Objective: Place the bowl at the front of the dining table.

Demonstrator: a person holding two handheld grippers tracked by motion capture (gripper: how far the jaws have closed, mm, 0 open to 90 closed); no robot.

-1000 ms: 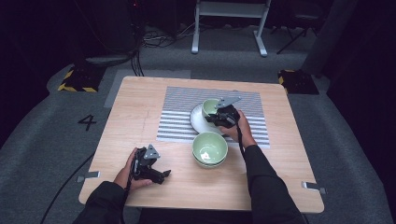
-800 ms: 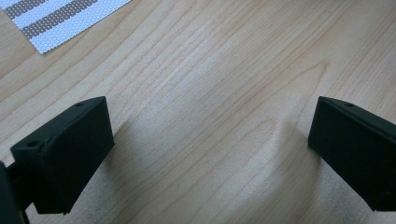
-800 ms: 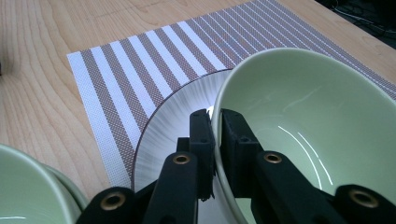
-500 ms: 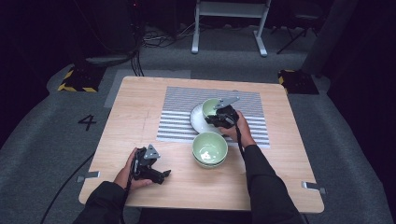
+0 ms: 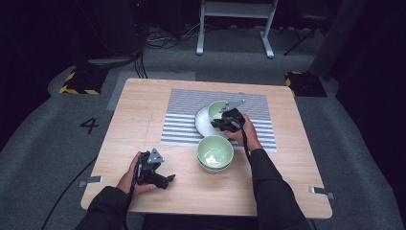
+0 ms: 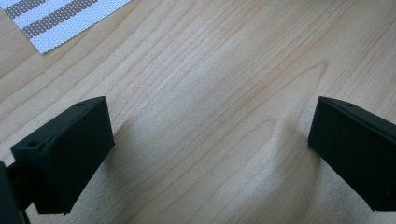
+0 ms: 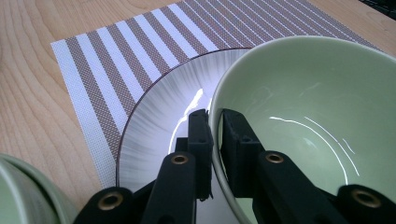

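Observation:
A light green bowl rests on a white plate that lies on the striped placemat. My right gripper is shut on the bowl's near rim, one jaw inside the bowl and one outside. In the high view the same bowl and plate sit at the middle of the mat, with the right gripper over them. A stack of green bowls stands nearer the front of the table. My left gripper rests low over bare wood at the front left, its jaws wide open on nothing.
The wooden table has bare room on its left half and along the front right. The placemat covers the middle back. Beyond the table stand a metal frame stand and floor cables.

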